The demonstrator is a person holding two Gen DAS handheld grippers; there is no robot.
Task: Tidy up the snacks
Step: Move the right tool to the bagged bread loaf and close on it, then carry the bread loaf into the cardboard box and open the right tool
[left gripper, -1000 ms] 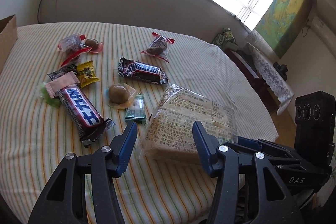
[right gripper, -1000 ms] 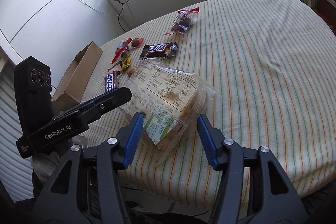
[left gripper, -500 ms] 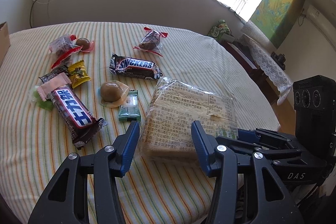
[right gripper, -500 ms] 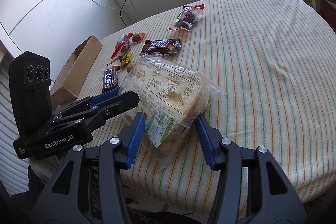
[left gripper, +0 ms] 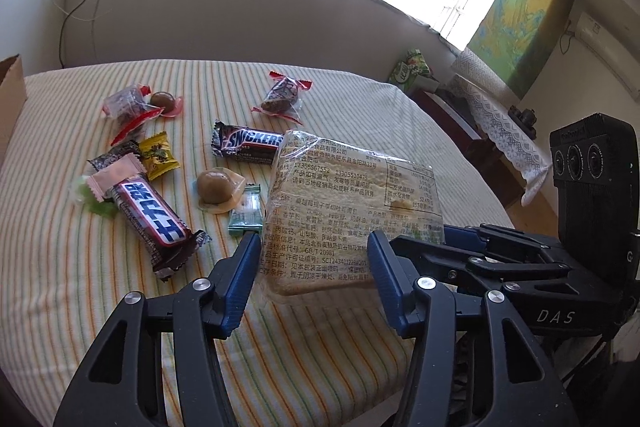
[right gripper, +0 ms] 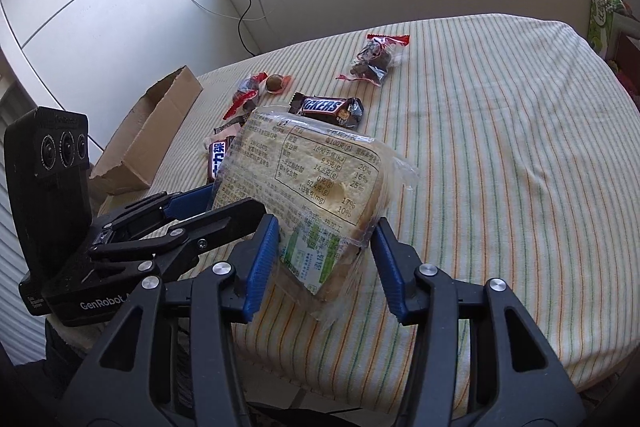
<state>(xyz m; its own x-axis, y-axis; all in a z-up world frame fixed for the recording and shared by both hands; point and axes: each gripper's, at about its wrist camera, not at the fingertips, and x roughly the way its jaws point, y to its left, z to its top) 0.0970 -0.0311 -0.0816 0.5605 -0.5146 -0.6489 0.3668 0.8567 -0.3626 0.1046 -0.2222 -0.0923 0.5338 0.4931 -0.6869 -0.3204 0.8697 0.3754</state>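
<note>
A clear bag of sliced bread (left gripper: 344, 211) is lifted off the striped tablecloth, tilted, its far end highest. My left gripper (left gripper: 314, 259) grips one near side of it, and my right gripper (right gripper: 326, 243) grips an adjacent side. In each view the bag fills the gap between the blue fingers. Left of the bag lie a Snickers bar (left gripper: 248, 143), a second dark chocolate bar (left gripper: 154, 221), a round brown sweet (left gripper: 216, 189), a small green packet (left gripper: 246, 213) and several wrapped candies. A red-tied candy bag (left gripper: 282, 97) lies farther back.
An open cardboard box (right gripper: 148, 139) stands at the table's left edge; its corner (left gripper: 12, 91) shows in the left wrist view. The table's near edge is just below both grippers. A low cabinet with a lace cloth (left gripper: 496, 123) stands to the right.
Both grippers closed in on the bread bag and raised it off the cloth. It lay flat a second ago and now hangs tilted above the table.
</note>
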